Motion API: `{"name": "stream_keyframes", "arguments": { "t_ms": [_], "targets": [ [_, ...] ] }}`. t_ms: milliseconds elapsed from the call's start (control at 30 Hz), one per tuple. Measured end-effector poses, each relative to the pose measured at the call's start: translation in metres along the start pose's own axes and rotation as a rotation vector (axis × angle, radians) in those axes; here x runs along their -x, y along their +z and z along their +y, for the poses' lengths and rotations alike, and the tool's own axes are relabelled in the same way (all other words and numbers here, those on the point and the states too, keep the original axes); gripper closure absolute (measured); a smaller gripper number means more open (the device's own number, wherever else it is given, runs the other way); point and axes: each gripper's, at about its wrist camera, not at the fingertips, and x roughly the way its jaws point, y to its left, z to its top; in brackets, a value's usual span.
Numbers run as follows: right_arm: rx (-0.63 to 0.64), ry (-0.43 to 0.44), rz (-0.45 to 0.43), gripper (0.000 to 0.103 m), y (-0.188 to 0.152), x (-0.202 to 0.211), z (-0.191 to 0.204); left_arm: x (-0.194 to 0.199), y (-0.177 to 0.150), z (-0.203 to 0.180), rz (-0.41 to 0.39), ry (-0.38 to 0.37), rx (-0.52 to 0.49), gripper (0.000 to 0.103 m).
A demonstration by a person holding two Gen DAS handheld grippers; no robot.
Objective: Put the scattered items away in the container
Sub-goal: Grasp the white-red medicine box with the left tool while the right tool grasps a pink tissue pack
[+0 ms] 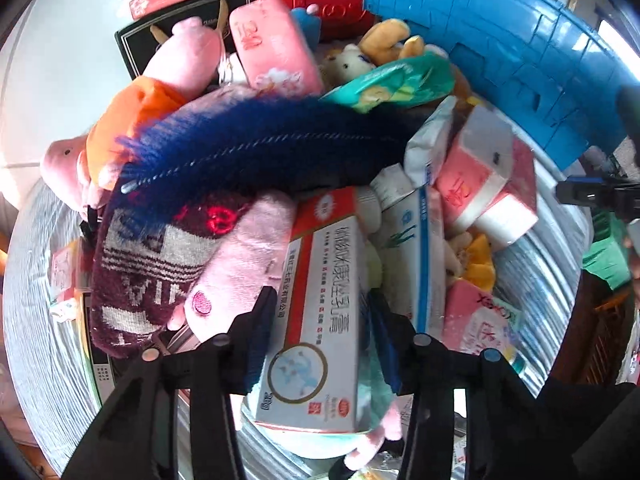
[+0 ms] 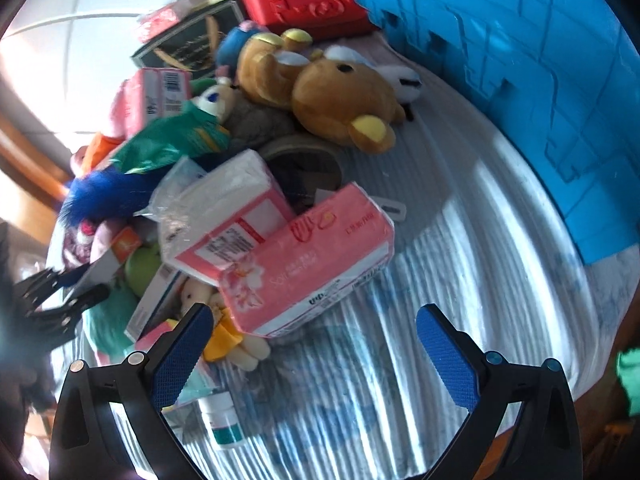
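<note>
**Desk:** What is the pile lying on?

**Me:** From my seat it looks like a pale silvery cover with fine ribs (image 2: 420,264), catching bright streaks of light. Past its far edge I see white floor tiles (image 2: 80,20), and there is brown wood (image 2: 24,184) at the left of the right wrist view.

**Desk:** And the container?

**Me:** The blue container (image 2: 500,60) is a plastic crate with a brick-like pattern. It stands at the far right on the cover, with a red case (image 2: 304,0) right beside its left end. The scattered things lie outside it: a brown plush bear (image 2: 336,96), a pink tissue pack (image 2: 308,268), a black box (image 2: 188,44), a blue bristle brush (image 1: 256,148) and a pink plush pig (image 1: 180,56).

**Desk:** Your left gripper?

**Me:** My left gripper (image 1: 320,300) points down into the heap, its jaws narrow around a white and red carton (image 1: 324,300). The carton sits between the fingers, but I cannot tell whether the pads press on it.

**Desk:** The right one?

**Me:** My right gripper (image 2: 316,312) has its jaws spread wide above bare cover and holds nothing. The tissue pack lies just ahead of its left finger, and a small white bottle (image 2: 220,420) lies below that finger.
</note>
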Motion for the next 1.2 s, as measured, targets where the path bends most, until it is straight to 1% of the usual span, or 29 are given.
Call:
{"name": "stream_keyframes", "arguments": {
  "t_ms": [133, 267, 333, 467, 533, 633, 733, 767, 800, 833, 867, 933, 1067, 1200],
  "targets": [
    [-0.125, 0.011, 0.029, 0.000, 0.001, -0.018, -0.011, 0.018, 0.000, -0.002, -0.053, -0.020, 0.020, 0.059],
    [-0.223, 0.024, 0.015, 0.000, 0.006, -0.027, -0.015, 0.033, -0.002, -0.005, -0.084, -0.022, 0.021, 0.059],
    [-0.246, 0.005, 0.009, 0.000, 0.010, -0.031, -0.012, 0.035, -0.002, -0.004, -0.085, -0.021, 0.022, 0.059],
    [-0.278, -0.041, 0.025, 0.000, 0.018, -0.049, -0.005, 0.036, -0.004, -0.006, -0.079, -0.021, 0.013, 0.059],
    [-0.296, -0.064, 0.046, 0.000, 0.021, -0.058, -0.003, 0.038, -0.006, -0.006, -0.077, -0.017, 0.014, 0.059],
    [-0.347, -0.098, 0.107, 0.000, 0.023, -0.075, -0.005, 0.039, -0.010, -0.006, -0.077, -0.016, 0.019, 0.059],
    [-0.329, -0.123, 0.139, 0.001, 0.021, -0.084, -0.007, 0.041, -0.012, -0.006, -0.080, -0.014, 0.025, 0.059],
    [-0.320, -0.122, 0.146, 0.003, 0.020, -0.086, -0.008, 0.042, -0.012, -0.006, -0.083, -0.012, 0.028, 0.059],
    [-0.306, -0.114, 0.152, 0.019, 0.019, -0.086, -0.009, 0.042, -0.013, -0.006, -0.084, -0.010, 0.032, 0.059],
    [-0.290, -0.108, 0.155, 0.040, 0.019, -0.085, -0.008, 0.043, -0.013, -0.006, -0.086, -0.009, 0.037, 0.059],
    [-0.272, -0.113, 0.155, 0.041, 0.019, -0.084, -0.007, 0.044, -0.012, -0.005, -0.089, -0.008, 0.043, 0.059],
    [-0.256, -0.094, 0.157, 0.046, 0.018, -0.080, -0.008, 0.045, -0.012, -0.006, -0.094, -0.006, 0.055, 0.059],
    [-0.202, -0.076, 0.141, 0.047, 0.018, -0.066, -0.006, 0.050, -0.011, -0.006, -0.106, 0.001, 0.073, 0.059],
    [-0.149, -0.058, 0.109, 0.047, 0.020, -0.044, -0.006, 0.058, -0.011, -0.007, -0.122, 0.010, 0.093, 0.059]
  ]
}}
